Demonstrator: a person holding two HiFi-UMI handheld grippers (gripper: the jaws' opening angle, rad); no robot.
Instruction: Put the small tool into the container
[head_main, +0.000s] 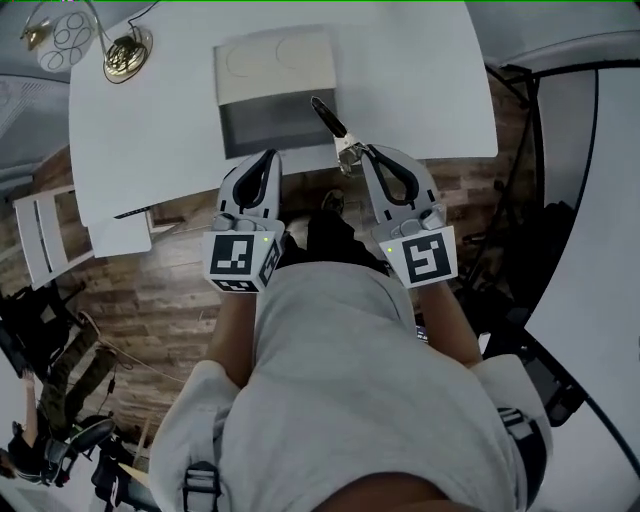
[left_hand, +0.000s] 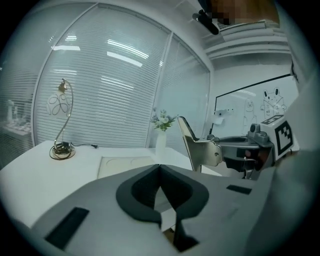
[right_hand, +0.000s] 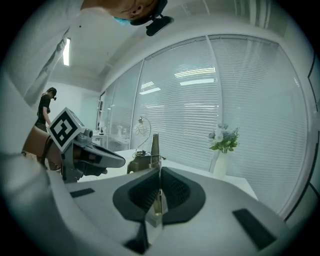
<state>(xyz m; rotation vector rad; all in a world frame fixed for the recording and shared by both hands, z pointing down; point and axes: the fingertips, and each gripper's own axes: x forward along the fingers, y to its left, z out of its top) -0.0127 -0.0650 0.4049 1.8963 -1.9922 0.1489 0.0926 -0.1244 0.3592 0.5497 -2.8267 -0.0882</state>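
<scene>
The small tool (head_main: 337, 130), a thin metal piece with a dark blade, sticks up and left from my right gripper (head_main: 366, 153), which is shut on its lower end. Its tip hangs over the right edge of the container (head_main: 272, 60), a pale box with a grey recess, on the white table (head_main: 150, 130). In the left gripper view the tool (left_hand: 199, 148) shows to the right of the container (left_hand: 125, 165). My left gripper (head_main: 269, 156) is shut with nothing in it, at the table's front edge below the container. The right gripper view shows the tool (right_hand: 154, 149) clamped between the pads.
A brass wire lamp (head_main: 122, 52) stands at the table's back left, a vase of flowers (left_hand: 161, 131) at its far side. A white chair (head_main: 40, 240) is on the wood-pattern floor to the left. A person (right_hand: 46, 106) stands far off.
</scene>
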